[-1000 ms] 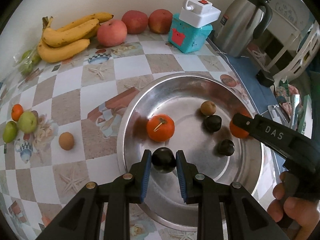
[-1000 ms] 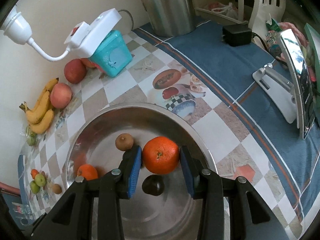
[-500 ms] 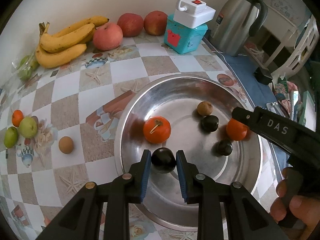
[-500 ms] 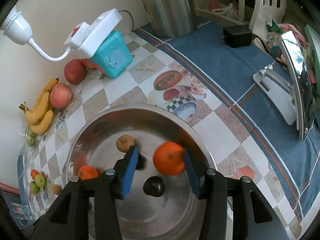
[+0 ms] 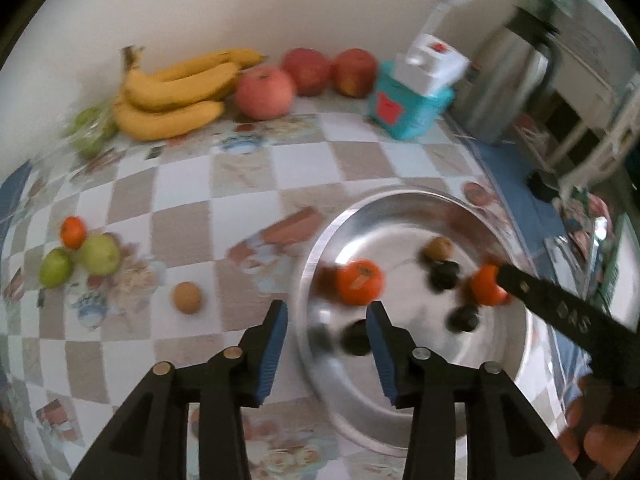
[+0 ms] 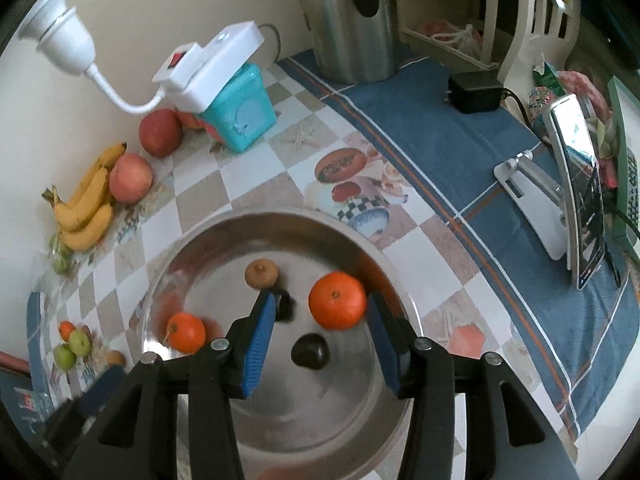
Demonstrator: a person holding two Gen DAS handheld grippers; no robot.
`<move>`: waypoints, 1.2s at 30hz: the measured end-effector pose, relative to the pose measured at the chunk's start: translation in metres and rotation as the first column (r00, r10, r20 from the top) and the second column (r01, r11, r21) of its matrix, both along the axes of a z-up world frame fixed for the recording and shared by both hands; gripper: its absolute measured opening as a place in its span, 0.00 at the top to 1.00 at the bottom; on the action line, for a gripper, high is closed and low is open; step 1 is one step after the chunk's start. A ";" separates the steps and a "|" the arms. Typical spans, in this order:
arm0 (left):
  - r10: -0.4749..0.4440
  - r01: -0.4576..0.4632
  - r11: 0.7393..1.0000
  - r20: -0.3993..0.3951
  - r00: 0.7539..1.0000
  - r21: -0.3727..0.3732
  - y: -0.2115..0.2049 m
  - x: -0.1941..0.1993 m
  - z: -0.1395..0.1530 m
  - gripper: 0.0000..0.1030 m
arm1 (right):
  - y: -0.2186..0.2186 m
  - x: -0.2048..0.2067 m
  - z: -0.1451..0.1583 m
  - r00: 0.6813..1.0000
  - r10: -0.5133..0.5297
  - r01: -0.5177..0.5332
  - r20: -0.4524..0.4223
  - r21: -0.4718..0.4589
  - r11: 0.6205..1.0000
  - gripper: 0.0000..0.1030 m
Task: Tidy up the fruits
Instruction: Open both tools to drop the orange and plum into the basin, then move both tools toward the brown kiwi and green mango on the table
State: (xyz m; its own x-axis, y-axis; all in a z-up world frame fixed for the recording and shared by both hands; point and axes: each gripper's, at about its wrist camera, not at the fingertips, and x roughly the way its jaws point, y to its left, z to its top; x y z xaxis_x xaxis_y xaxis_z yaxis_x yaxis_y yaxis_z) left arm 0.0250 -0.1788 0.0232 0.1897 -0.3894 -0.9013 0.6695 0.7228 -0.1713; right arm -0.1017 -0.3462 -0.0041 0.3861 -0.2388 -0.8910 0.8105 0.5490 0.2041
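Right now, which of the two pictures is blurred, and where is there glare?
Left wrist view: smeared all over, so the fruits in the metal bowl look streaky. Right wrist view: mostly sharp; the orange shows clearly, with slight blur on the bowl rim. Both bend straight lines. Bright glare lies on the phone screen.

Black plastic fingers on the left gripper [image 5: 327, 322], each lined inside with a ribbed blue pad [image 5: 274, 346] and fixed by round silver screws. Same build on the right gripper [image 6: 320, 330]: black, blue pads, silver screws, pale raised lettering "DAS" along one finger's outer side. Bare fingertips [image 5: 600, 446] wrapped around its handle.
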 end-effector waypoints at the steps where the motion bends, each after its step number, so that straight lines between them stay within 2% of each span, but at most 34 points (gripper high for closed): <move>1: 0.019 -0.019 1.000 -0.002 1.000 0.009 0.004 0.004 -0.001 0.56 | 0.002 0.001 -0.001 1.000 0.006 -0.006 -0.007 0.002 1.000 0.53; 7: 0.147 -0.147 0.988 0.001 0.989 0.048 0.035 0.034 -0.006 0.56 | 0.019 0.011 -0.002 0.997 0.065 -0.064 -0.031 0.010 0.998 0.53; 11: 0.224 -0.224 0.974 0.002 0.975 0.041 0.060 0.052 -0.003 0.56 | 0.033 0.020 0.001 0.993 0.110 -0.111 -0.049 -0.013 0.994 0.53; 23: 0.345 -0.345 0.938 0.011 0.939 0.021 0.102 0.079 0.006 0.56 | 0.071 0.044 0.020 0.970 0.239 -0.241 -0.030 -0.052 0.969 0.53; 24: 0.352 -0.352 0.936 0.009 0.936 0.020 0.104 0.080 0.006 0.54 | 0.074 0.045 0.022 0.969 0.247 -0.249 -0.029 -0.058 0.967 0.53; 27: 0.369 -0.369 0.929 0.008 0.930 0.021 0.107 0.082 0.006 0.35 | 0.078 0.048 0.024 0.966 0.257 -0.259 -0.036 -0.070 0.963 0.52; 29: 0.371 -0.371 0.928 0.006 0.929 0.025 0.107 0.082 0.004 0.34 | 0.078 0.049 0.022 0.964 0.261 -0.264 -0.041 -0.071 0.962 0.45; 31: 0.375 -0.375 0.927 0.004 0.927 0.033 0.108 0.082 0.003 0.27 | 0.078 0.050 0.020 0.963 0.266 -0.269 -0.043 -0.065 0.961 0.43; 32: 0.376 -0.376 0.926 0.005 0.927 0.039 0.108 0.082 0.002 0.25 | 0.078 0.050 0.019 0.963 0.266 -0.268 -0.047 -0.063 0.961 0.40; 33: 0.379 -0.379 0.924 0.010 0.925 0.049 0.107 0.082 0.000 0.18 | 0.078 0.050 0.017 0.963 0.264 -0.267 -0.054 -0.061 0.962 0.28; 35: 0.390 -0.390 0.918 0.020 0.921 0.070 0.108 0.082 -0.003 0.08 | 0.077 0.050 0.014 0.964 0.257 -0.261 -0.065 -0.064 0.963 0.20; 36: 0.394 -0.395 0.915 0.027 0.919 0.079 0.108 0.082 -0.005 0.03 | 0.076 0.050 0.013 0.965 0.253 -0.258 -0.069 -0.064 0.964 0.20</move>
State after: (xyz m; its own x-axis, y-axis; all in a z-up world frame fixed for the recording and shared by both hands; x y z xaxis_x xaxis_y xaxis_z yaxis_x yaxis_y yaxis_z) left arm 0.1073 -0.0703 0.0186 0.3220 -0.2068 -0.9239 0.3283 0.9397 -0.0960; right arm -0.0521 -0.2703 0.0088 0.3894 -0.2033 -0.8984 0.6509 0.7508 0.1122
